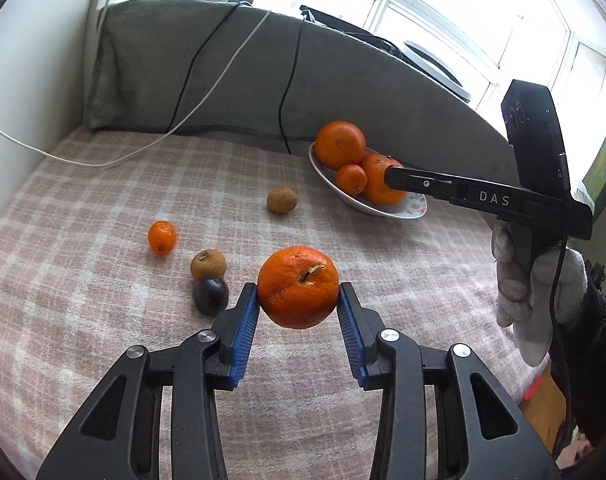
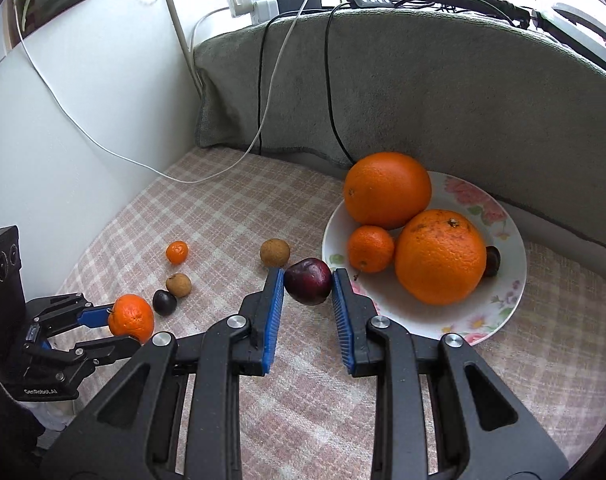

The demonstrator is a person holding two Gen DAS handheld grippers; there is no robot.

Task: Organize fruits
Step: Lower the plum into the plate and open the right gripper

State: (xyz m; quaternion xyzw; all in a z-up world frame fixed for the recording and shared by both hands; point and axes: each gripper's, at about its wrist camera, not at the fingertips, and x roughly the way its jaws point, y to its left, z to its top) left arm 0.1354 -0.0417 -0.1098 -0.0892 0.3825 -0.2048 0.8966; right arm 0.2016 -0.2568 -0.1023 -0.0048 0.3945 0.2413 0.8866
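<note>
Here the left gripper (image 1: 298,300) has its blue pads (image 1: 247,320) closed against both sides of a tangerine (image 1: 298,286), stem end turned toward the camera; the same grip shows from the side in the right wrist view, at about 8 o'clock (image 2: 115,322). The right gripper (image 2: 307,286) pinches a dark red plum (image 2: 307,287) between its pads, just at the near-left rim of the floral plate (image 2: 503,304).

On the plate sit two large oranges, one at the back (image 2: 387,190) and one in front (image 2: 441,256), touching each other, with a small mandarin (image 2: 370,249) against them at 9 o'clock of the front orange. A dark fruit (image 2: 493,261) peeks out behind the front orange at its 3 o'clock; what kind it is cannot be told.

Loose on the checked blanket (image 2: 231,216) lie a kumquat (image 2: 177,252), two brown round fruits, one near the plate (image 2: 275,253) and one farther left (image 2: 178,285), and a second dark plum (image 2: 164,302) touching the latter at its 7 o'clock. A grey cushion (image 2: 423,80) stands behind the plate, with cables (image 2: 263,120) draped over it.
</note>
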